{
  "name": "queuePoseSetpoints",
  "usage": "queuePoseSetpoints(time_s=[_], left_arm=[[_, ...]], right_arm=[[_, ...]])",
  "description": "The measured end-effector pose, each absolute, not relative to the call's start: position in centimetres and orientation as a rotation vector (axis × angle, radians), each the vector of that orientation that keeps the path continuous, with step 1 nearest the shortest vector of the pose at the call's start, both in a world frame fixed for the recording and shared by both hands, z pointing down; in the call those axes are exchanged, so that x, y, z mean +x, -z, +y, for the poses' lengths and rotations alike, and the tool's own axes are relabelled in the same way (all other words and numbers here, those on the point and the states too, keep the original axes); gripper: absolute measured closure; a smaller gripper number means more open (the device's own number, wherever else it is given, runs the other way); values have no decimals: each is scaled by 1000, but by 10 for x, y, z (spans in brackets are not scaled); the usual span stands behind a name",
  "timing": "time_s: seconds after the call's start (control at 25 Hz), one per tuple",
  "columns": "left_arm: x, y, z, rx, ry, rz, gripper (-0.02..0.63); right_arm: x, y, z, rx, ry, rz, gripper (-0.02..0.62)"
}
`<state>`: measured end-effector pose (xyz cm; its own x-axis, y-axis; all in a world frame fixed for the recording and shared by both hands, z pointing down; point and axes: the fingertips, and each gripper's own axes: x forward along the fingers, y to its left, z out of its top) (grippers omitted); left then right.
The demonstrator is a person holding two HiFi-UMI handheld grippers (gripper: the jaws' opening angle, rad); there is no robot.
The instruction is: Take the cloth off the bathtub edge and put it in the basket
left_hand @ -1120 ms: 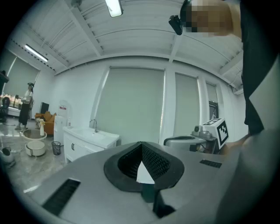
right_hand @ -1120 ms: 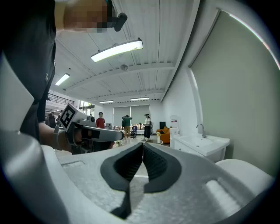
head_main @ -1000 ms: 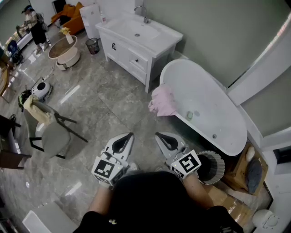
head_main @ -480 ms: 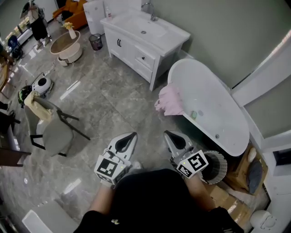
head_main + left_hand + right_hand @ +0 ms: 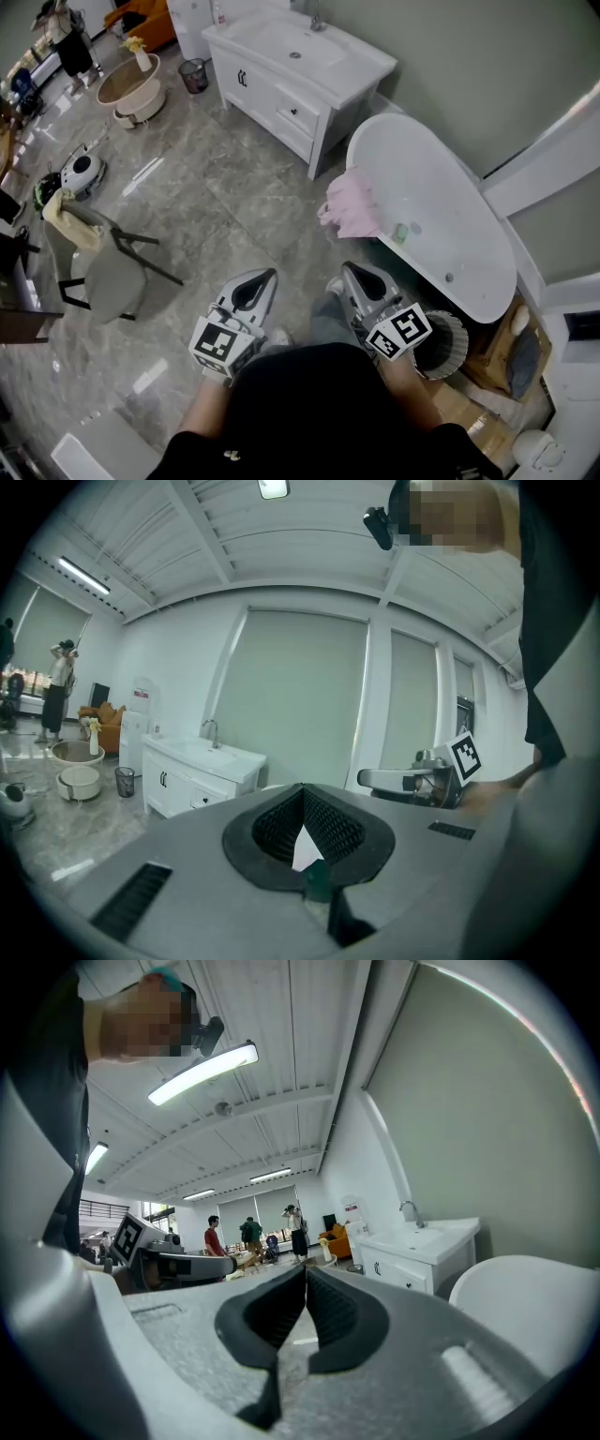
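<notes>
Over the grey marble floor (image 5: 216, 202), the scene is seen shifted against a second ago: the white vanity (image 5: 298, 67) has been carried up toward the top edge of the head view, and the bathtub (image 5: 441, 211) and the pink cloth (image 5: 351, 204) have been moved slightly rightward in the picture. A grey trouser leg (image 5: 330, 321), not seen earlier, is now shown between the two grippers. The right gripper (image 5: 349, 270) has been brought nearer to the tub side, so that its marker cube is now set against the rim of the ribbed basket (image 5: 454, 345). The left gripper (image 5: 266, 277) is found at much the same spot in the picture as before.

The jaws of both grippers are pressed together as before, with nothing pinched between them, as is shown in the left gripper view (image 5: 302, 803) and the right gripper view (image 5: 306, 1283).

The cloth is draped over the near edge of the bathtub, hanging down its outer side. It lies ahead of the right gripper's tips, near but clearly apart from them, and farther off, ahead and to the right, from the left gripper's tips. The basket stands on the floor beside the tub's near end, to the right of the right gripper.
</notes>
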<state>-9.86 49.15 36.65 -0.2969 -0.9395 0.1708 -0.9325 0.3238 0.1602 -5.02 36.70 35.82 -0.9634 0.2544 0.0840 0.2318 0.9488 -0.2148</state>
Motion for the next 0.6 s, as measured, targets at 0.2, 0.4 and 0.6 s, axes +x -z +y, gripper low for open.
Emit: queuePoseSetpoints(time_s=[0.2, 0.4, 0.6], left_arm=[[-130, -370, 438, 1698, 24, -2345, 592], [-166, -374, 378, 1672, 13, -2350, 592], [-198, -368, 317, 1659, -15, -2370, 592]], right_arm=[[-85, -360, 316, -400, -331, -2983, 596], [-122, -361, 259, -455, -334, -2976, 597], [-157, -360, 198, -481, -346, -2968, 596]])
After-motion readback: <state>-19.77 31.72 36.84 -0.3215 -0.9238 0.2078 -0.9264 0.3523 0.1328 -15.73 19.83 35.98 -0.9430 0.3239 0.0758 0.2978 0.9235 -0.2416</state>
